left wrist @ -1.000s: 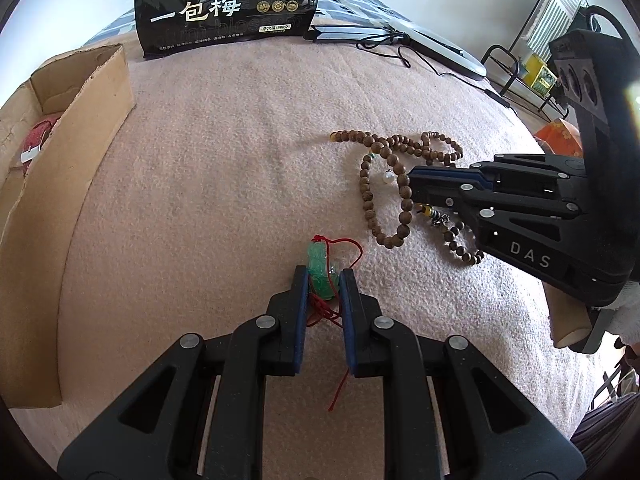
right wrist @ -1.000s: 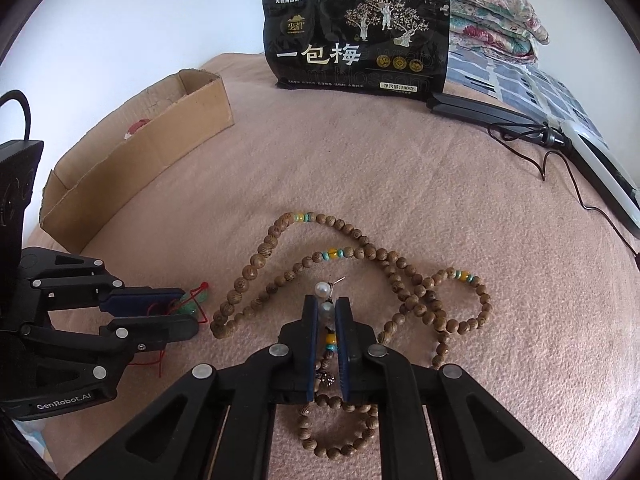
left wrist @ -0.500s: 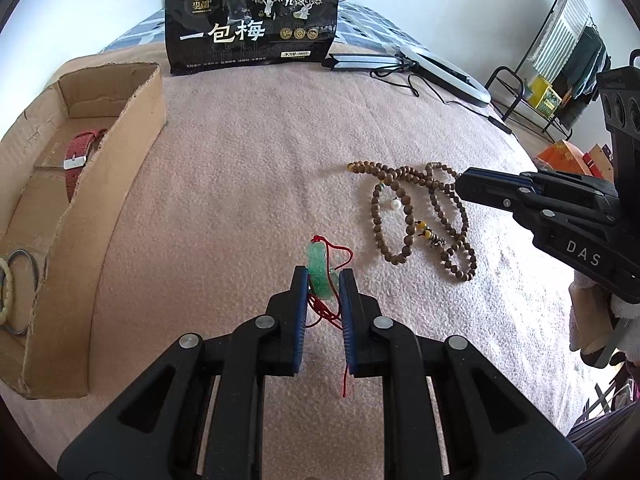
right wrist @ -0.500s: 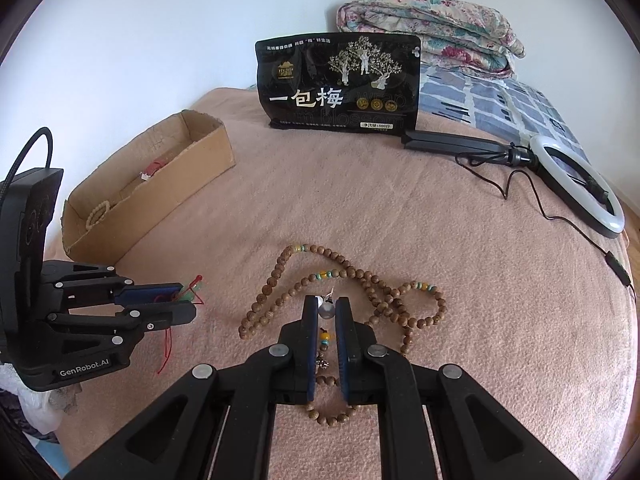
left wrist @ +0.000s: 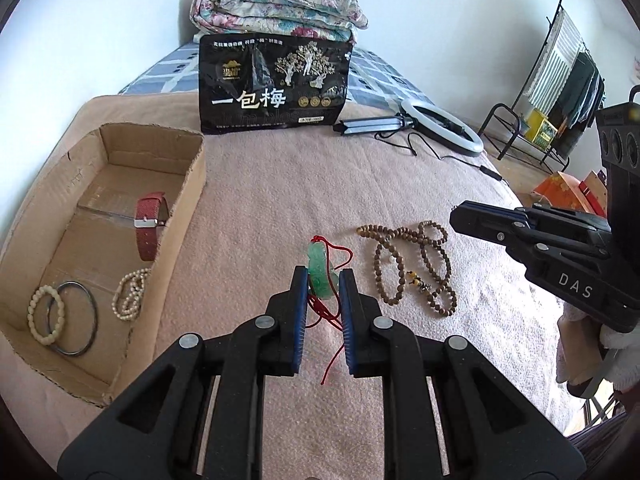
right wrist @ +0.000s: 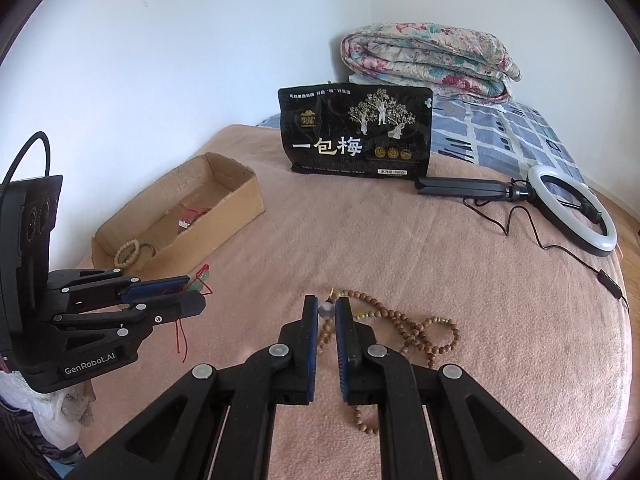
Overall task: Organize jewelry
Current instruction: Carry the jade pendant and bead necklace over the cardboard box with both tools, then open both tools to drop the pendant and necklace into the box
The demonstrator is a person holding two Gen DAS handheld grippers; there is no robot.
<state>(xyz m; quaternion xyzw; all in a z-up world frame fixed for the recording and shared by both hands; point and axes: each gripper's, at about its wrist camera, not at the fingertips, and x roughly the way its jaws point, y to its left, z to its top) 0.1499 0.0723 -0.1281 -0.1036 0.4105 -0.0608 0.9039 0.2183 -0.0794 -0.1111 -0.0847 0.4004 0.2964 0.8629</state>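
Left wrist view: we find the left tool (left wrist: 323, 280) clenched on one green pendant (left wrist: 319, 270), a carved, glassy stone strung on thin red cord (left wrist: 334, 332) that dangles below the blue ribbed pads. The pendant is held clear above the bed (left wrist: 260, 200), which is covered by a pink, nubbly blanket. To the left lies one shallow cardboard box (left wrist: 182, 216) with rough-cut edges. Inside it we count one red watch strap (left wrist: 149, 226) with a metal buckle, one dark metal bangle (left wrist: 76, 318), one cream bead bracelet (left wrist: 45, 314) overlapping the bangle, and one pale bead strand (left wrist: 129, 298) against the near wall. One long necklace of round wooden beads (left wrist: 416, 264) lies looped on the blanket to the right of the pendant. The right tool (left wrist: 466, 216) enters from the right, its jaws closed tight. At the far edge stand one glossy black bag (left wrist: 274, 84) printed in gold and white, one folded floral quilt (left wrist: 276, 6), and one white ring lamp (left wrist: 442, 128) with a black cable.

Right wrist view: the right tool (right wrist: 327, 308) is clenched on one small white pearl-like bead (right wrist: 326, 310) belonging to the wooden necklace (right wrist: 404, 324), whose loops lie on the blanket just behind and to the right. The left tool (right wrist: 192, 294) shows at the left, gripping the pendant (right wrist: 196, 286), near the box (right wrist: 224, 216).
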